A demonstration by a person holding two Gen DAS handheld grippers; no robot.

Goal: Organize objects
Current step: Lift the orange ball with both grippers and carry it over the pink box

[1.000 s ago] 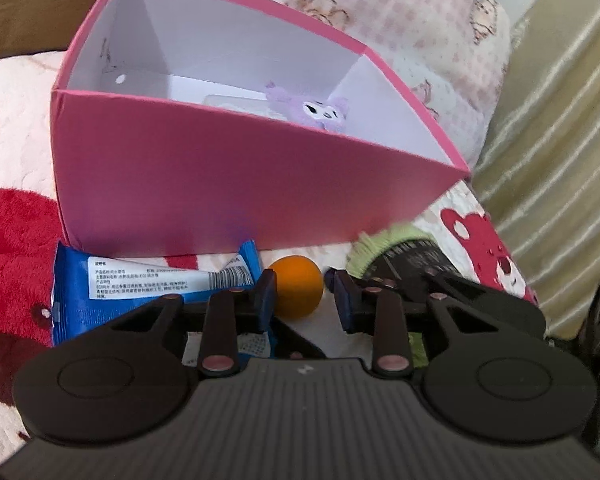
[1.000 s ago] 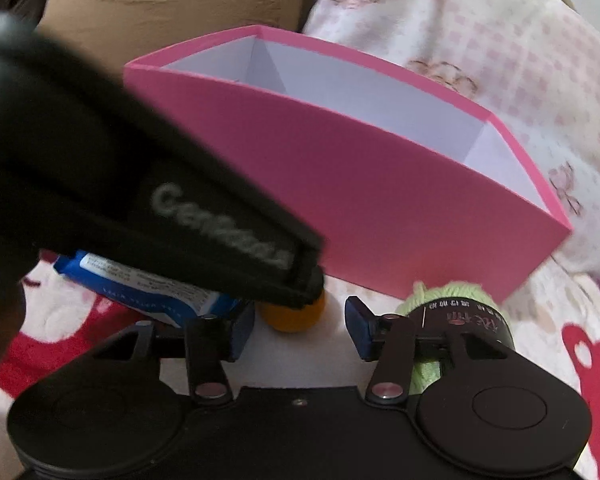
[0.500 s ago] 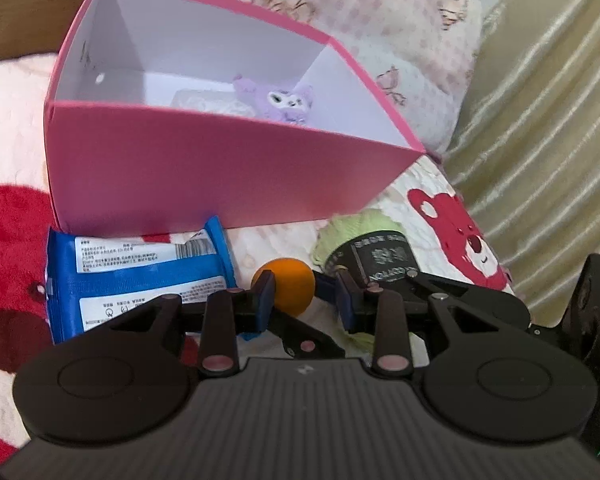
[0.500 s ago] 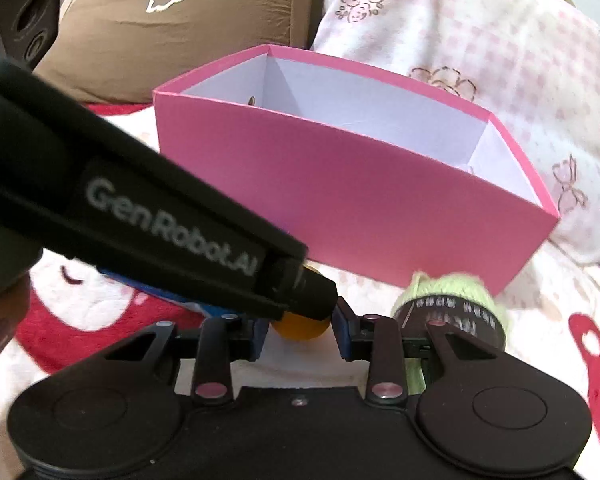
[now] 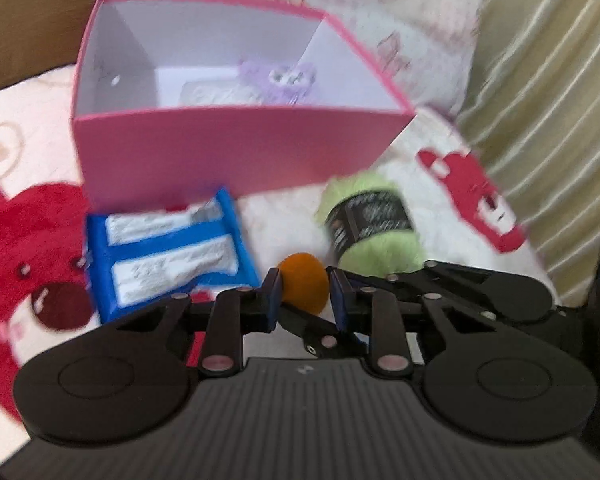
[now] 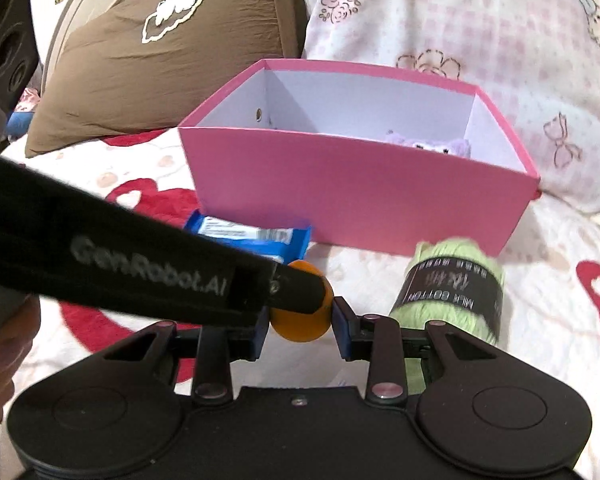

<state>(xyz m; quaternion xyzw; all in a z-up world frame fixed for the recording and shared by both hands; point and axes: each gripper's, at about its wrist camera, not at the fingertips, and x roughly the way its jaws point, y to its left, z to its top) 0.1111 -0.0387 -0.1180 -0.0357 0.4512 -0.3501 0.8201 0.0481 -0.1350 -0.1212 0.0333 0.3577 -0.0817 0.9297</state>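
Note:
An orange ball (image 5: 303, 288) sits between the blue pads of both grippers, lifted above the bedspread. My right gripper (image 6: 300, 326) is shut on the ball (image 6: 300, 330). My left gripper (image 5: 304, 300) has a pad on each side of the same ball and appears shut on it; its black body (image 6: 120, 264) crosses the right wrist view. A pink box (image 5: 236, 152) with white walls holds a purple plush toy (image 5: 280, 80) and a clear packet. A blue snack packet (image 5: 168, 252) and a green yarn skein (image 5: 372, 224) lie in front of the box.
The bedspread (image 6: 560, 320) is white with red bears. A brown pillow (image 6: 160, 52) and a pink checked pillow (image 6: 480, 32) lie behind the box (image 6: 360, 200). A striped curtain (image 5: 548, 100) hangs at the right.
Both grippers have risen and pulled back with the orange ball between their pads. The box, packet and yarn now show lower and farther off. The jaws have closed in on the ball.

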